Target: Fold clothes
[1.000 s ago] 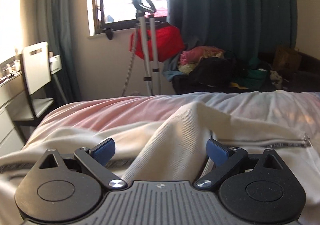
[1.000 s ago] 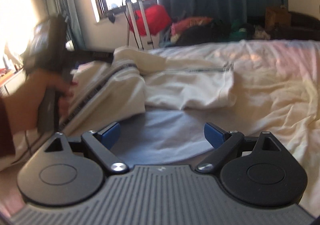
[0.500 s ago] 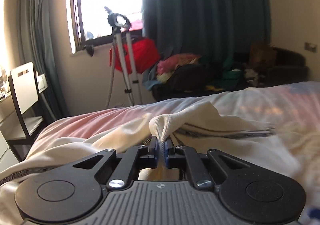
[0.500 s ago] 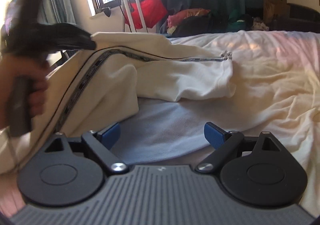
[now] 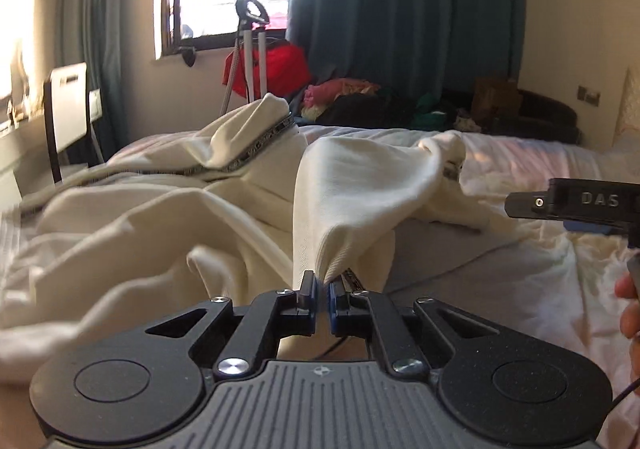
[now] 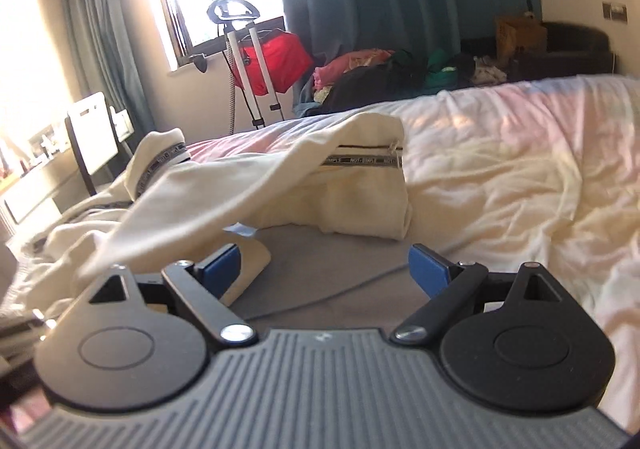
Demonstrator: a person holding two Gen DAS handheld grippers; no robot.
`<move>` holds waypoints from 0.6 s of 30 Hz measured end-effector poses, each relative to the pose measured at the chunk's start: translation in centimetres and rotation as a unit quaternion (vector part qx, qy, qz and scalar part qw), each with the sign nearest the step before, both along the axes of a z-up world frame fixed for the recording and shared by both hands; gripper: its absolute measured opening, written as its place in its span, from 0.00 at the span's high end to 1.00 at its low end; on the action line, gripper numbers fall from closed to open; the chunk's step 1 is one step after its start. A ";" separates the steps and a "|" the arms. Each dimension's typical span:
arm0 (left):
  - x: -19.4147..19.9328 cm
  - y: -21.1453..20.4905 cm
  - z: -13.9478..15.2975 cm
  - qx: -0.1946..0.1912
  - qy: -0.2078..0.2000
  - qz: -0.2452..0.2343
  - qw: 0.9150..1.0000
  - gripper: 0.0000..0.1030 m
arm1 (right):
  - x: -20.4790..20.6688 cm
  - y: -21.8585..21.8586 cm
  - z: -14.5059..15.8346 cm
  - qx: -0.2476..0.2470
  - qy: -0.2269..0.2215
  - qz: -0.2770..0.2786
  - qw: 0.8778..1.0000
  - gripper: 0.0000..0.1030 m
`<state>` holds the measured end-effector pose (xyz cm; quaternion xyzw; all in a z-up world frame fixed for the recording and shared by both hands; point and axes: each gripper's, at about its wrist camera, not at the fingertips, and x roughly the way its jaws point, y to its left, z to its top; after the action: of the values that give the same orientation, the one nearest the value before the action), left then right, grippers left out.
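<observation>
My left gripper [image 5: 321, 289] is clamped on one cream ribbed-knit garment with black lettered trim [image 5: 352, 185]. My right gripper [image 6: 325, 265] hangs with fingers spread wide over the one pale rumpled bedsheet [image 6: 520, 177], gripping nothing.

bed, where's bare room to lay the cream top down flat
Free: the grey blanket patch just ahead of the open right gripper, and the rumpled pale sheet to its right. Crowded: the left half, under the cream ribbed garment pinched by the left gripper.

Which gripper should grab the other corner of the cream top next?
The right gripper. It is open and empty above the bed, while the left gripper is shut on the cream top.
</observation>
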<state>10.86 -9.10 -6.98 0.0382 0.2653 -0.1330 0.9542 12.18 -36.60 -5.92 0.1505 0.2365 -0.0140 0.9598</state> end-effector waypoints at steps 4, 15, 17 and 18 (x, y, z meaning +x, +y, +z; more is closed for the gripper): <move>-0.4 0.7 0.0 -0.035 0.009 0.002 0.999 0.94 | -0.3 -0.8 -0.3 0.054 0.005 0.012 0.998 0.10; 1.6 4.1 -2.6 -0.084 0.040 0.001 0.996 0.93 | 7.2 -2.8 -1.6 0.208 0.037 0.029 0.977 0.10; 2.1 4.5 -2.9 -0.087 0.042 0.001 0.995 0.93 | 10.4 -3.4 -2.2 0.213 0.039 0.017 0.976 0.10; 2.4 4.8 -3.0 -0.094 0.045 0.003 0.995 0.93 | 12.2 -3.5 -2.5 0.205 0.043 0.005 0.978 0.10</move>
<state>13.23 -4.25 -10.01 -0.0582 0.2946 -0.1561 0.9410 24.37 -40.13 -8.45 0.3425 0.2758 0.0329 0.8975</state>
